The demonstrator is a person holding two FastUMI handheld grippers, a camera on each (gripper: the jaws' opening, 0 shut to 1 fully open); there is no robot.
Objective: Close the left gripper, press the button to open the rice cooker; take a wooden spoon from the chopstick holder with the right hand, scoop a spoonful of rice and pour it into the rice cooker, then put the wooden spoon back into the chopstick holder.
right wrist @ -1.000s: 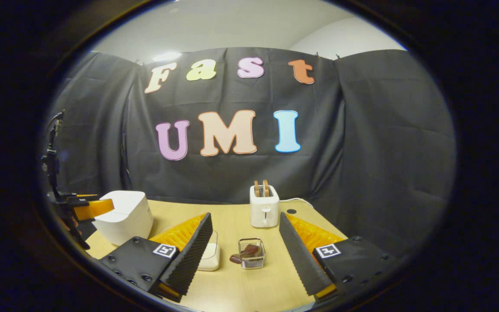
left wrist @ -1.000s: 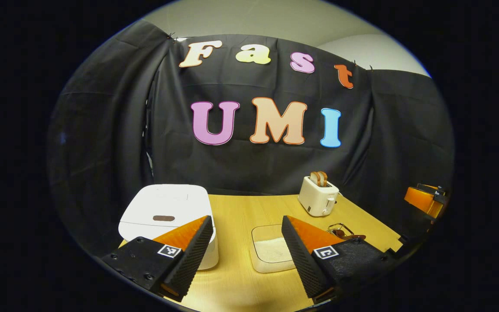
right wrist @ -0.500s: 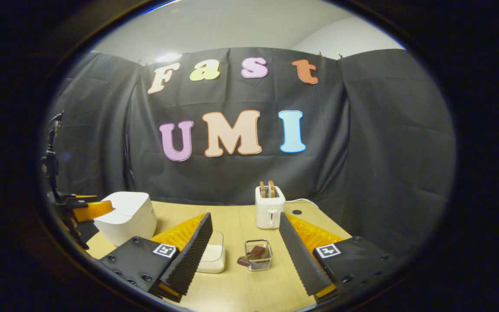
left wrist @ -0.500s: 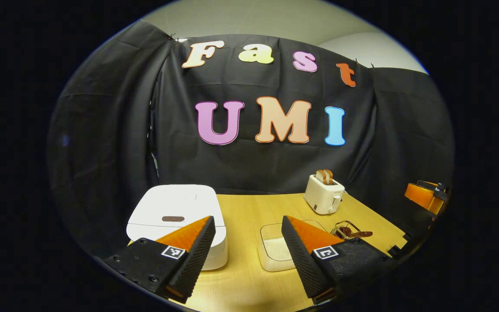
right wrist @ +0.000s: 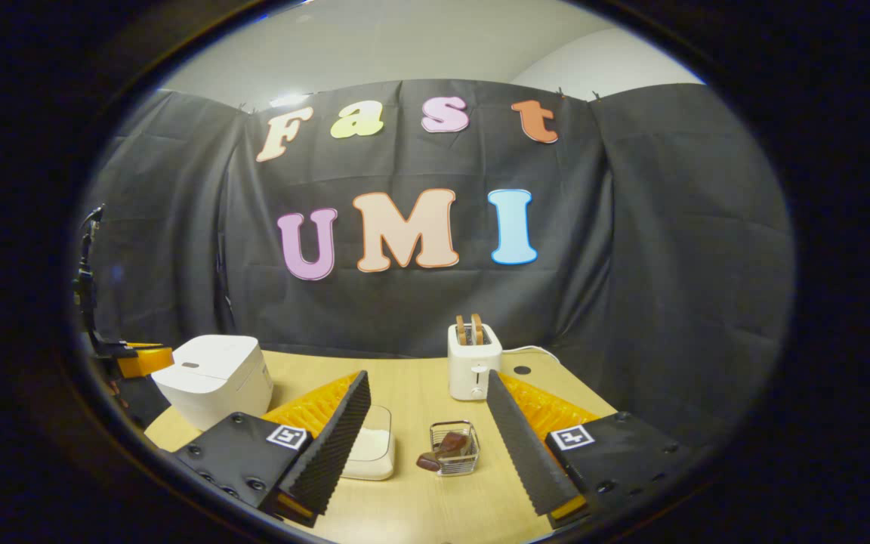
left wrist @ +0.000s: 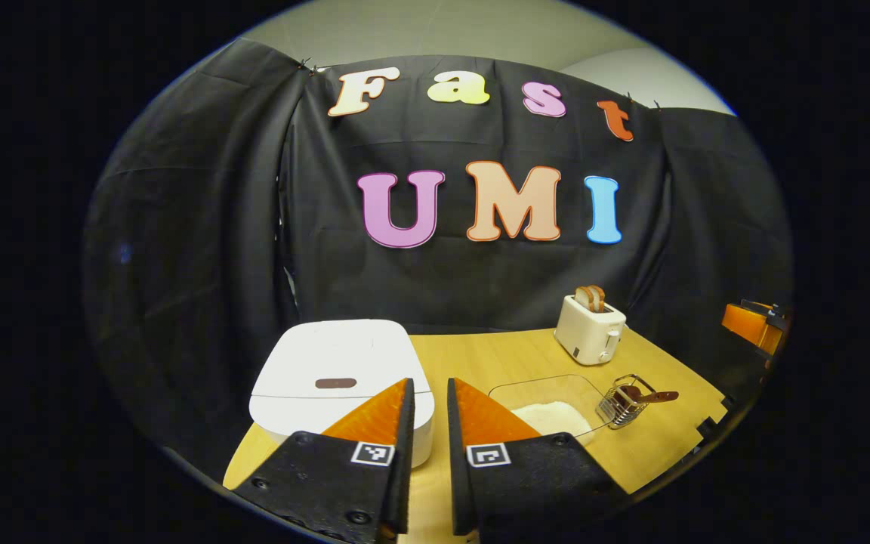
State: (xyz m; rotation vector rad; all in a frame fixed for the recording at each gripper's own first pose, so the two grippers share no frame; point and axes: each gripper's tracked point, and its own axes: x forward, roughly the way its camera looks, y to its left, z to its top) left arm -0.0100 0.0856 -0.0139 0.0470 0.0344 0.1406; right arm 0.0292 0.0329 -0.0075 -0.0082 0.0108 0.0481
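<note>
One white, rounded-square rice cooker sits at the lower left of your left gripper view, lid down, with its small dark oval button facing you on the lid. Your left gripper sits low in the centre of that view, just in front of the cooker's right corner; its fingers are drawn nearly together, with only a thin slit between them and nothing in it. It is not touching the button.

To the right of those fingers lies a clear, shallow square container of white rice, and just beside it, further right, a small wire-mesh chopstick holder with the dark brown wooden spoon resting in it, the handle tilted out to the right. Behind them, near the black cloth wall, stands a cream toaster with two brown slices poking up. All of it rests on a light wooden table.

In your right gripper view, your right gripper is spread wide at the bottom centre, holding nothing. Between its fingers you see the wire holder with the spoon lying in it, well apart from either finger. The rice container is partly hidden behind the left-hand finger, the toaster stands beyond at centre, and the rice cooker is at the left, with your left gripper just beside it at the far left edge.
</note>
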